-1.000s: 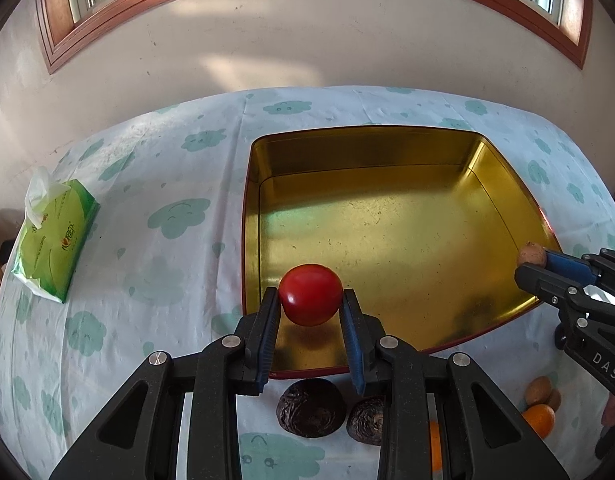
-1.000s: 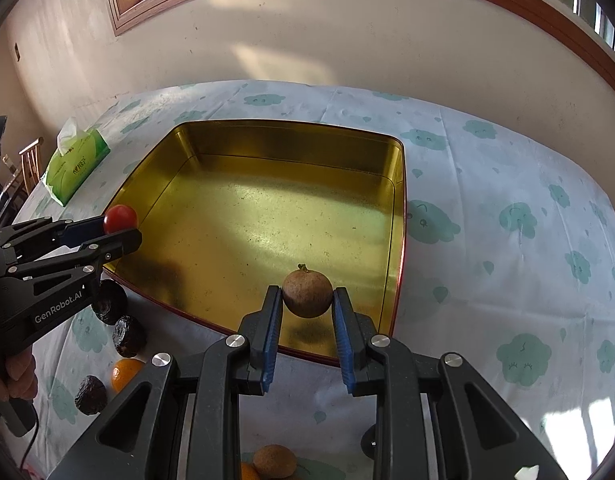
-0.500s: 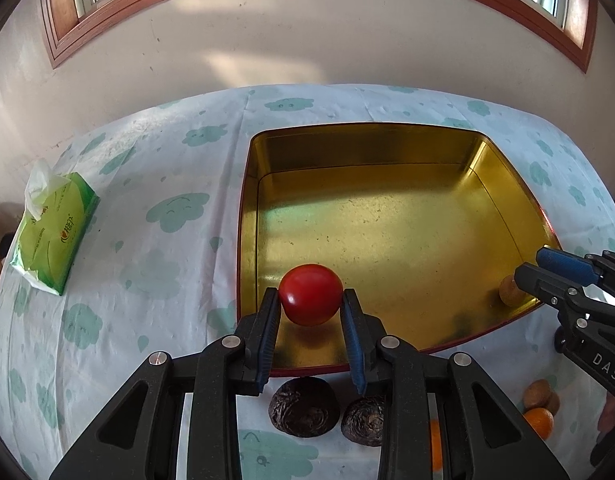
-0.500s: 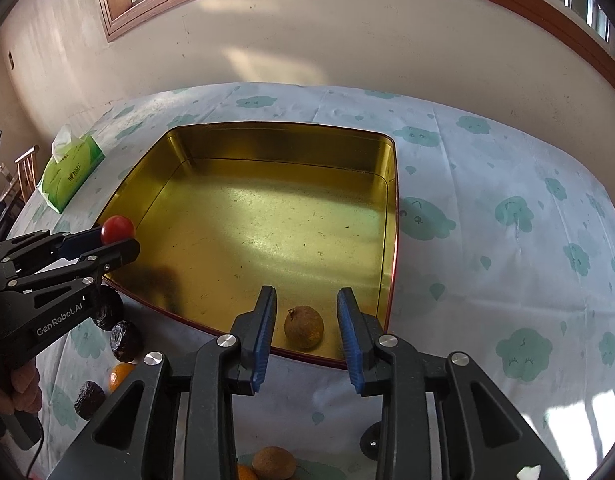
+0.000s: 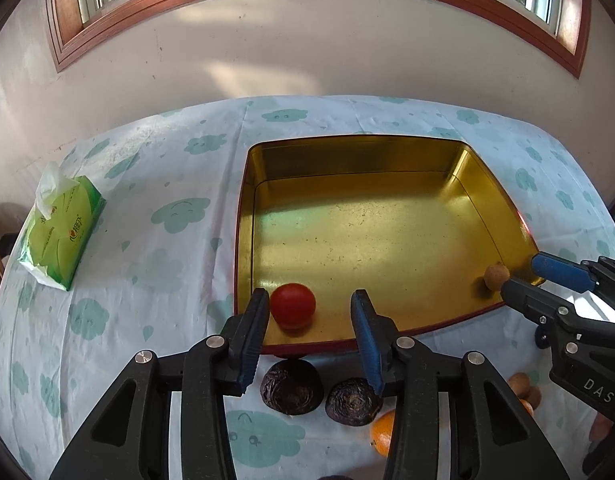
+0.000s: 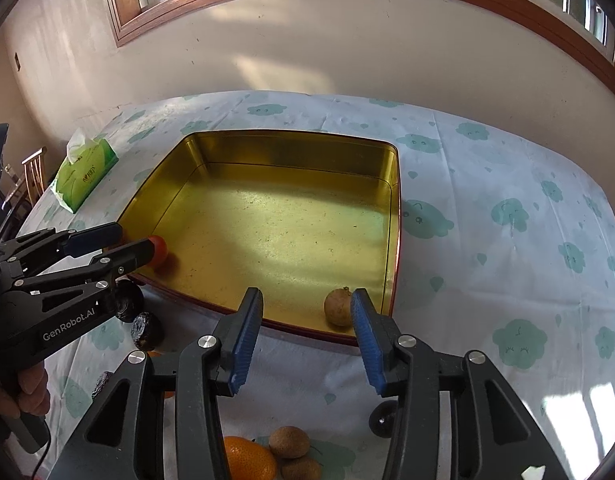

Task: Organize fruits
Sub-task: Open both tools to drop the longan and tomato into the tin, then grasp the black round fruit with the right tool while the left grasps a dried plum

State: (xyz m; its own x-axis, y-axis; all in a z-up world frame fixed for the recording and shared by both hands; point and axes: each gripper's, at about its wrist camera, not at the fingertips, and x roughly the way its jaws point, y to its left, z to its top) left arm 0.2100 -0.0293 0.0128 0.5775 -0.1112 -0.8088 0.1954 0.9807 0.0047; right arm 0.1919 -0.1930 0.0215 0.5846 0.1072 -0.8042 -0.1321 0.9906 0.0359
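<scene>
A gold tin tray (image 5: pixel 371 160) (image 6: pixel 291 156) sits on the cloud-print tablecloth. A red tomato (image 5: pixel 292 305) (image 6: pixel 159 249) lies on the tray floor at its near left corner, between the fingers of my left gripper (image 5: pixel 309 312) (image 6: pixel 129 242), whose jaws are opening and no longer press it. A small brown fruit (image 6: pixel 338 307) (image 5: pixel 496 276) rests in the tray's near right corner, close to the right finger of my right gripper (image 6: pixel 305 312) (image 5: pixel 525 276), whose jaws are opening too.
In front of the tray lie two dark wrinkled fruits (image 5: pixel 291 386) (image 5: pixel 353 400), an orange (image 5: pixel 383 432) (image 6: pixel 247 458) and small brown fruits (image 6: pixel 289 442) (image 5: pixel 521 384). A green tissue pack (image 5: pixel 61 228) (image 6: pixel 85 174) lies at the far left. A hand (image 6: pixel 19 392) grips the left tool.
Both grippers have opened. The tomato dropped from the left jaws onto the tray floor, and the brown fruit dropped from the right jaws and rolled to the right.
</scene>
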